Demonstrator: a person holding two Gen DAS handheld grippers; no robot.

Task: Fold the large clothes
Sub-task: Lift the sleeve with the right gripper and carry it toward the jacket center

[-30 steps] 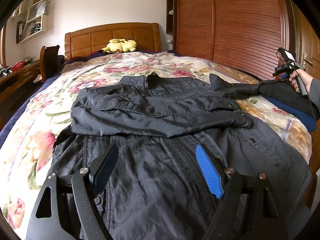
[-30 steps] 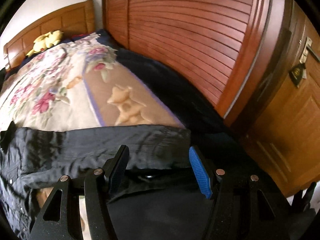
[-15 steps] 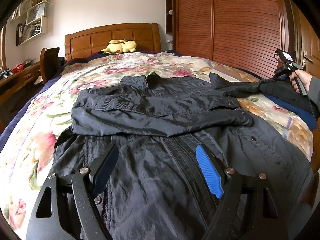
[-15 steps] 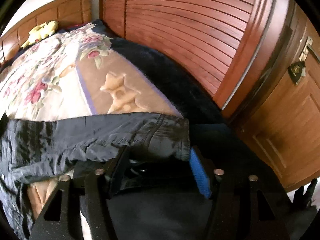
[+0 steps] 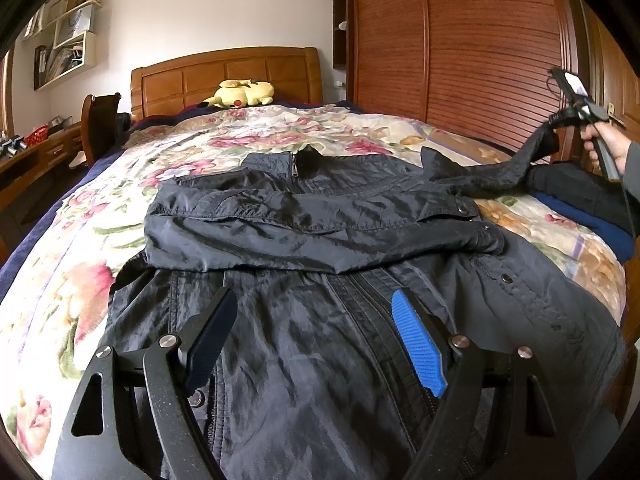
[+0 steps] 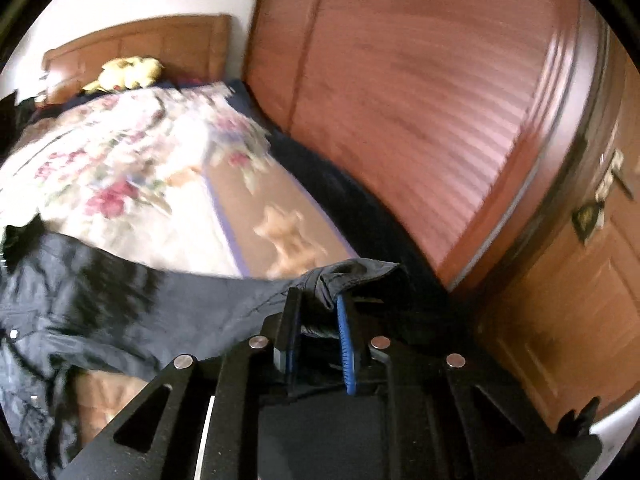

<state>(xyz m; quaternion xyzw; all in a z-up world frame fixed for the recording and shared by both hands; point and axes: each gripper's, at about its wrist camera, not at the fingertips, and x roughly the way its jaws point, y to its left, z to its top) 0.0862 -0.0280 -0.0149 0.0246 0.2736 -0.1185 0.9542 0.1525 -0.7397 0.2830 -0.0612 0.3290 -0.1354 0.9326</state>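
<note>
A black jacket (image 5: 320, 232) lies front up on the floral bedspread (image 5: 80, 264), with one sleeve folded across its chest. My left gripper (image 5: 314, 294) hovers open over the lower front by the zip, with nothing between its fingers. The other sleeve (image 5: 492, 172) stretches right and rises off the bed to my right gripper (image 5: 554, 124), held by a hand. In the right wrist view the right gripper (image 6: 318, 296) has its jaws closing, and the sleeve cuff (image 6: 360, 270) is pinched between the pads.
A stack of folded dark and blue clothes (image 5: 580, 196) sits at the bed's right edge. A yellow plush toy (image 5: 240, 94) rests by the headboard. The wooden wardrobe (image 5: 480, 60) runs along the right side, and a desk (image 5: 32, 152) and chair (image 5: 100, 120) stand to the left.
The right gripper's jaws closed on the sleeve cuff and lifted it off the bed, up and to the right. The left gripper stayed where it was, open.
</note>
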